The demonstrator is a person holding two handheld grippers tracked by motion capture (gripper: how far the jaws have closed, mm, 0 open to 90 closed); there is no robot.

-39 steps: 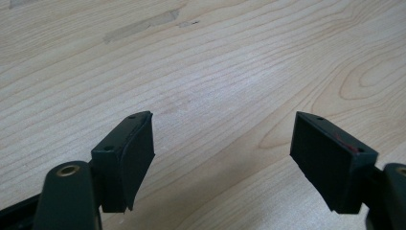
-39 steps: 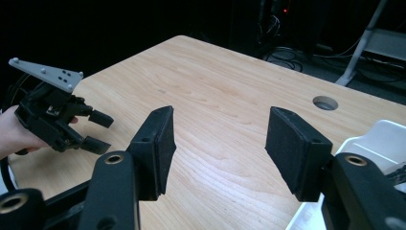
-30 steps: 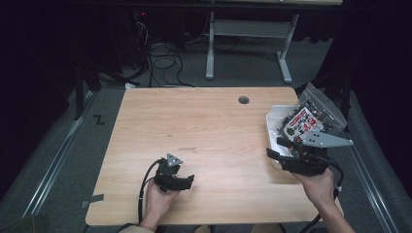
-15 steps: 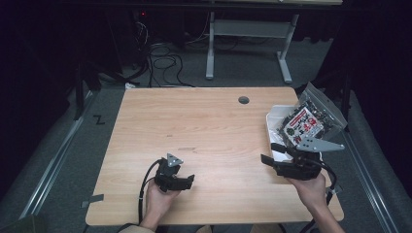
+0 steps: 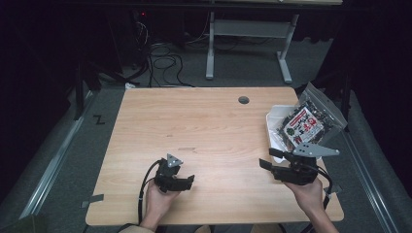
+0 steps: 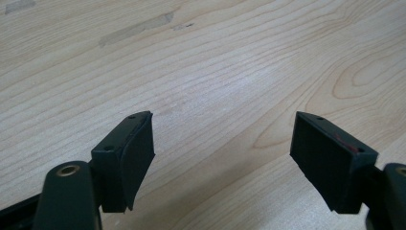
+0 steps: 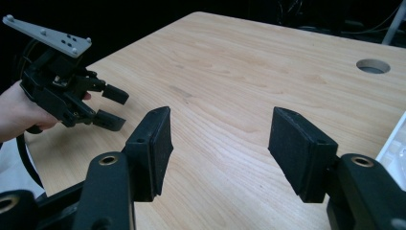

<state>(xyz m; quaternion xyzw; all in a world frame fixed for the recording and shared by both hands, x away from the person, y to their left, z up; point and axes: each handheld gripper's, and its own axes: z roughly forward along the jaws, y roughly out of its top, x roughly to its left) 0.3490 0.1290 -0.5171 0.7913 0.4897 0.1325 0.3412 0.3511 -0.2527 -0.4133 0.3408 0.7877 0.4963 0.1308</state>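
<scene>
Table (image 5: 204, 126): middle bare. Left gripper (image 5: 187, 180), near edge, jaws wide apart, empty. Right gripper (image 5: 269, 159), by tray (image 5: 273, 121) at right edge, likewise; snack bag (image 5: 306, 124) inside.

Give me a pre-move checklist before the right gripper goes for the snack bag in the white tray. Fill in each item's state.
1. Right gripper open: ok, its jaws stand wide apart in the right gripper view.
2. Right gripper empty: ok, nothing sits between its jaws.
3. Snack bag in the white tray: ok, it lies there, its far end overhanging the rim.
4. Right gripper aimed at the bag: not ok, it points left across the table.
5. Left gripper out of the way: ok, open and empty near the front edge.
6. Bag sealed: cannot tell.
</scene>
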